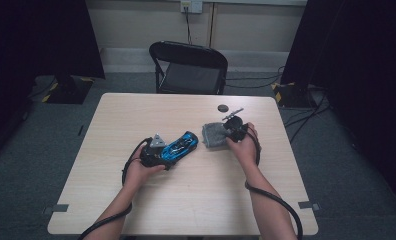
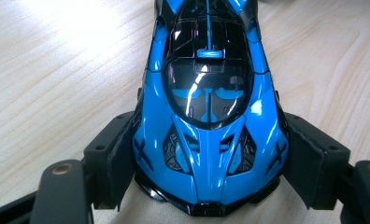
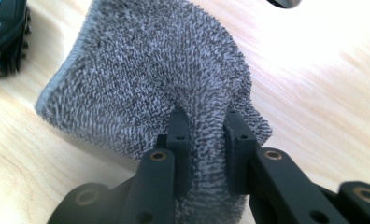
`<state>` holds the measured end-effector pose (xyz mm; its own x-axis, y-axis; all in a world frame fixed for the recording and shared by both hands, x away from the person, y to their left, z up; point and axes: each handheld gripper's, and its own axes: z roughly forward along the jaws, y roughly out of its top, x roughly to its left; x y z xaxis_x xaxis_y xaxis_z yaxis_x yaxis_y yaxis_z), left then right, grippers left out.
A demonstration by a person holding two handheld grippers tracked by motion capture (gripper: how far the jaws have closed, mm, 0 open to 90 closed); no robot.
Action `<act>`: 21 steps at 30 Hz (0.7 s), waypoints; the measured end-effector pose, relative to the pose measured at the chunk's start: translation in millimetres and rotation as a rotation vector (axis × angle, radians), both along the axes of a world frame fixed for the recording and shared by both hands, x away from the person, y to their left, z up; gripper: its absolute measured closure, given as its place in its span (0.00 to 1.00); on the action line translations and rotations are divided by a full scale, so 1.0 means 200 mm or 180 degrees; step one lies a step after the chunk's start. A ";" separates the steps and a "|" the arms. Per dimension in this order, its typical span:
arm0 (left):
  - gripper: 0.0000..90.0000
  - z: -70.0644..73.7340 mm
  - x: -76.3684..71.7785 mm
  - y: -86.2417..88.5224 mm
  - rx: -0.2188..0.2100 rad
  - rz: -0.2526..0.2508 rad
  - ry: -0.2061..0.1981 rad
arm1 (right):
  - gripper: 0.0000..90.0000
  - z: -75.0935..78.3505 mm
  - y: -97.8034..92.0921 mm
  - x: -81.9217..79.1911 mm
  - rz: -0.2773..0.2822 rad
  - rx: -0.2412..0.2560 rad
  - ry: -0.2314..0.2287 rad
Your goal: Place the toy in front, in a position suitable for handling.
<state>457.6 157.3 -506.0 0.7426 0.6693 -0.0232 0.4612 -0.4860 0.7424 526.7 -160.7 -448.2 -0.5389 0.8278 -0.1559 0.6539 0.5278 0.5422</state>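
Gripping a blue toy car (image 2: pixel 211 116), the left gripper (image 2: pixel 206 163) sits beside the right gripper (image 3: pixel 205 140), which pinches a grey cloth (image 3: pixel 145 79).

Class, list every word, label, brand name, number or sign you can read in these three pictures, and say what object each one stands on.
None can be read. The blue toy car held in the left gripper bears cross-shaped marks on its front, but no letters or numbers. The grey cloth pinched in the right gripper is plain. The small dark disc on the table is too small to tell.
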 end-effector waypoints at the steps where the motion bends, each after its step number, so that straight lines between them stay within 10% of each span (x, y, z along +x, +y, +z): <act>1: 0.28 0.00 0.00 0.00 0.0001 0.0000 0.0000 | 0.84 0.00 -0.02 0.00 -0.0043 0.0049 -0.0007; 10: 0.28 0.00 0.00 0.00 0.0002 0.0000 0.0000 | 0.84 0.10 -0.11 -0.02 -0.0080 0.0295 -0.0133; 21: 0.28 0.00 0.00 0.00 0.0002 0.0000 0.0000 | 0.84 0.24 0.01 -0.07 0.0199 0.0475 -0.0270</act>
